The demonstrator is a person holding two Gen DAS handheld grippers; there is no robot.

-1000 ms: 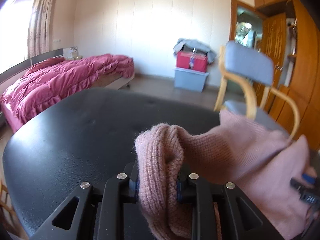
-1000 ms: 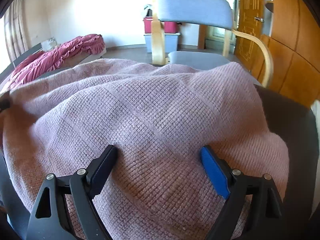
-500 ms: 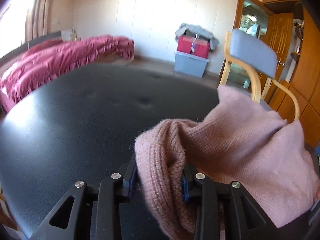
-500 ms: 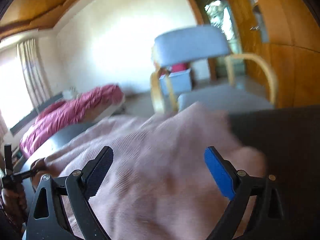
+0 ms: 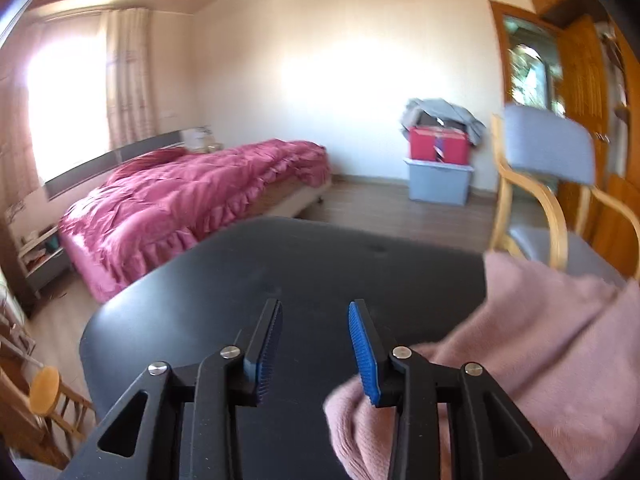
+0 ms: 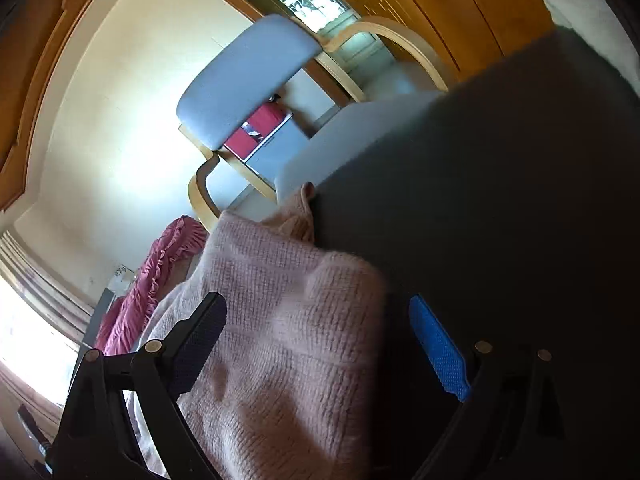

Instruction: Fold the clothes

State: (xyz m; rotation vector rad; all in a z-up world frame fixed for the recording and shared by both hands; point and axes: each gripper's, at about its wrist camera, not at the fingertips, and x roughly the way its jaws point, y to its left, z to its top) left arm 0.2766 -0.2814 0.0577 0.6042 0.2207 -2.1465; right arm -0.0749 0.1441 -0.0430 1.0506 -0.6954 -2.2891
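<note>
A pink knitted sweater (image 5: 540, 340) lies bunched on the right part of the black padded table (image 5: 240, 280). My left gripper (image 5: 315, 312) is open above the table with nothing between its blue pads; a fold of the sweater sits beside and under its right finger. In the right wrist view, which is rolled sideways, the sweater (image 6: 288, 320) lies below my right gripper (image 6: 316, 304). That gripper is wide open over the sweater's edge, its pads clear of the knit, with bare table (image 6: 500, 200) to the right.
A blue-cushioned wooden armchair (image 5: 548, 148) stands just beyond the table's far right edge. A bed with a red quilt (image 5: 192, 196) and stacked storage boxes (image 5: 438, 168) are farther off. A wooden chair (image 5: 44, 392) is at the lower left. White cloth (image 6: 592, 20) lies at a table corner.
My left gripper has let go of the sweater's rolled edge and risen, leaving the fold beside it. My right gripper has swung sideways off the sweater's middle and rolled, staying open.
</note>
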